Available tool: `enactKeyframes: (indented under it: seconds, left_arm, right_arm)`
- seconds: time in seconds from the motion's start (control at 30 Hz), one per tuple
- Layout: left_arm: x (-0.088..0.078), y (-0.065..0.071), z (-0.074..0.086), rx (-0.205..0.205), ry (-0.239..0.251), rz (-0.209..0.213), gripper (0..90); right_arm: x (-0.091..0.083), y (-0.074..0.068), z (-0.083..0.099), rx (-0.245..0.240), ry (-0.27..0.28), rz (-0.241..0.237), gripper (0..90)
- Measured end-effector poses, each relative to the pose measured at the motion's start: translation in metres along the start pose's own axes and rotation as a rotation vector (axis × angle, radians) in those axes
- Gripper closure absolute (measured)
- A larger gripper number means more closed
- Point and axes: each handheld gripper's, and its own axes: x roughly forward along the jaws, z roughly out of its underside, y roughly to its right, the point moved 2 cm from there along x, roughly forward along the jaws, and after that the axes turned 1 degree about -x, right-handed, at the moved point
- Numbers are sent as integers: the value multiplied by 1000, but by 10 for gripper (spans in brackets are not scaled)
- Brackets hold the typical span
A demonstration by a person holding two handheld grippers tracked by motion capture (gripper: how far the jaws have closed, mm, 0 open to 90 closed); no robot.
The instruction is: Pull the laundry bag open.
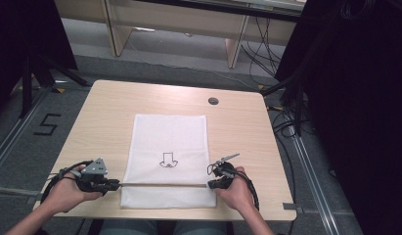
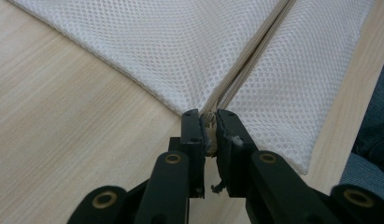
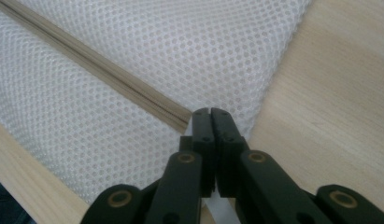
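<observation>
Forearms and hands enter the high view from the bottom edge; the left hand-held gripper (image 1: 112, 184) sits at the left end of the zipper (image 1: 162, 184), the right hand-held gripper (image 1: 212, 184) at its right end; the white mesh laundry bag (image 1: 167, 142) lies flat on the table (image 1: 105, 112), near the person's edge, with a small black emblem (image 1: 167, 160) at its centre; the zipper runs straight between both tools as a thin line.

Left gripper view: the left hand-held gripper (image 2: 208, 135) is clenched on the zipper's end (image 2: 209, 122), a tuft of beige tape pinched between the jaws; the mesh laundry bag (image 2: 171, 51) fans away from the grip; the zipper (image 2: 255, 51) looks closed along its visible length.

Right gripper view: the right hand-held gripper (image 3: 210, 116) has its jaws pressed nearly together at the zipper's other end (image 3: 182, 116); whether a pull tab is caught between them cannot be told; the zipper (image 3: 87, 56) lies shut across the mesh laundry bag (image 3: 180, 42).

Judged progress: both ends appear secured and the bag anchored; sliding the zipper open appears not yet begun.
</observation>
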Motion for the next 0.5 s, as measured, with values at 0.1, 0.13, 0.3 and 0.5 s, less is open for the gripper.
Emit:
enactKeyframes:
  seconds: [0.1,0.13,0.3,0.5]
  left_arm:
    - [-1,0,0,-10,9,-5,765]
    - [-3,1,1,-12,23,2,727]
    - [-16,-7,-3,-87,202,-59,529]
    - [-19,-15,-5,-97,247,-109,455]
  right_arm:
    - [-2,0,-1,20,-10,2,824]
    - [-9,-1,-2,12,52,8,781]
    - [-23,2,-1,21,152,32,708]
    - [-26,7,1,44,186,41,675]
